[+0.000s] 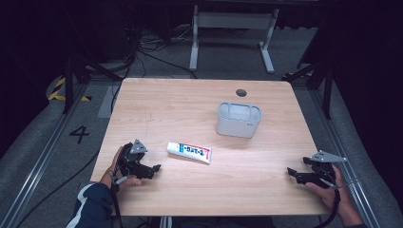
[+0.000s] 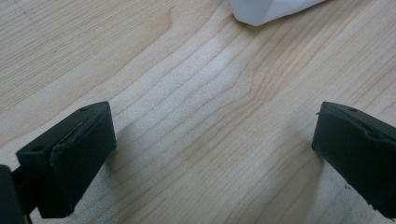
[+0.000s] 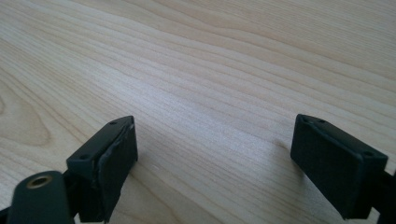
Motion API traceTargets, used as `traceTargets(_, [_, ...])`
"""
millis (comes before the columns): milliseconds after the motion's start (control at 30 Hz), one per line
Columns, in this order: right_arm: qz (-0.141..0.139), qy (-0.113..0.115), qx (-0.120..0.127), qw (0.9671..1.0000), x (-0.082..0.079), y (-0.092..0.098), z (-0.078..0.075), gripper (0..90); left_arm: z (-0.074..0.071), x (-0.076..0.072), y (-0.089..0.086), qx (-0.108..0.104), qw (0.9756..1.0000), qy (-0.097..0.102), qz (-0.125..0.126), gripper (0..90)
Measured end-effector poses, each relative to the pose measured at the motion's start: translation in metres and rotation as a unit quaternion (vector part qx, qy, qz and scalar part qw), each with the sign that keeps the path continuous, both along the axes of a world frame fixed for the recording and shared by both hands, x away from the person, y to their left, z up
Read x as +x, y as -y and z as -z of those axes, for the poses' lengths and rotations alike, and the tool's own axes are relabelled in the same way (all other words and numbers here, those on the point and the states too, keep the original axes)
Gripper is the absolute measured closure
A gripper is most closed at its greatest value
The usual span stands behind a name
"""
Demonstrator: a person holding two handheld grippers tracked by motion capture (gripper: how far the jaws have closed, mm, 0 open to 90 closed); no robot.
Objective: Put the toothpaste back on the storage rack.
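A white toothpaste tube (image 1: 189, 152) with blue and red print lies flat on the wooden table (image 1: 190, 104), left of centre. Behind it to the right stands an empty pale grey rectangular holder (image 1: 238, 119). My left gripper (image 1: 154, 170) rests near the front left edge, just left of the tube, open with bare wood between its jaws (image 2: 212, 154). A white end of the tube (image 2: 266, 10) shows at the top of the left gripper view. My right gripper (image 1: 291, 173) sits at the front right, open over bare wood (image 3: 215, 163), far from both objects.
A round dark grommet hole (image 1: 241, 92) sits near the table's far edge. Beyond the table stand white desk legs (image 1: 195, 38) and floor cables. Metal rails (image 1: 43, 156) run along both sides on the floor.
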State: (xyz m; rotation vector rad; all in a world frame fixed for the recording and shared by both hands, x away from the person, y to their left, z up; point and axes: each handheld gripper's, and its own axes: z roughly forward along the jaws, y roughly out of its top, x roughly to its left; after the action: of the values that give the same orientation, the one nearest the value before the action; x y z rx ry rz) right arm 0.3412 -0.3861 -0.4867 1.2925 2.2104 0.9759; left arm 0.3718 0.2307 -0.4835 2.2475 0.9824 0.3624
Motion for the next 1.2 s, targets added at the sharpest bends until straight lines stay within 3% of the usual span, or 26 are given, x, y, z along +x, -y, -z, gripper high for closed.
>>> traceTargets(333, [0.002, 0.001, -0.001, 1.0, 0.0, -0.001, 0.0, 14.9, 0.0, 0.001, -0.003, 0.002, 0.9999, 0.002, 0.017, 0.6])
traceTargets(600, [0.002, 0.002, -0.001, 1.0, 0.0, -0.001, 0.0, 15.0, -0.005, 0.004, -0.003, 0.02, 0.9987, -0.022, 0.042, 1.2])
traceTargets(700, [0.002, 0.002, -0.001, 1.0, -0.001, -0.001, 0.0, 15.2, -0.009, 0.007, -0.003, 0.024, 0.998, -0.027, 0.053, 7.0])
traceTargets(767, [0.002, 0.001, -0.001, 1.0, -0.001, -0.001, 0.0, 15.2, -0.011, 0.007, -0.003, 0.022, 0.998, -0.03, 0.051, 18.1])
traceTargets(800, [0.002, 0.001, -0.001, 1.0, -0.001, -0.001, 0.0, 15.3, -0.016, 0.009, -0.003, 0.022, 0.9972, -0.034, 0.063, 21.3])
traceTargets(867, [0.0, 0.001, -0.003, 1.0, -0.001, 0.0, 0.0, 15.3, -0.021, 0.011, -0.002, 0.024, 0.9974, -0.024, 0.064, 17.4])
traceTargets(967, [0.001, 0.001, -0.001, 1.0, -0.001, 0.0, 0.0, 15.3, -0.027, 0.014, 0.002, 0.032, 0.9966, -0.027, 0.071, 17.3])
traceTargets(1033, [0.0, 0.001, -0.002, 1.0, -0.001, 0.0, 0.0, 15.3, -0.033, 0.016, 0.009, 0.038, 0.9961, -0.014, 0.078, 17.4])
traceTargets(1200, [0.001, 0.001, 0.0, 1.0, -0.001, 0.0, 0.0, 15.3, -0.047, 0.023, 0.025, 0.056, 0.9925, -0.007, 0.108, 17.5])
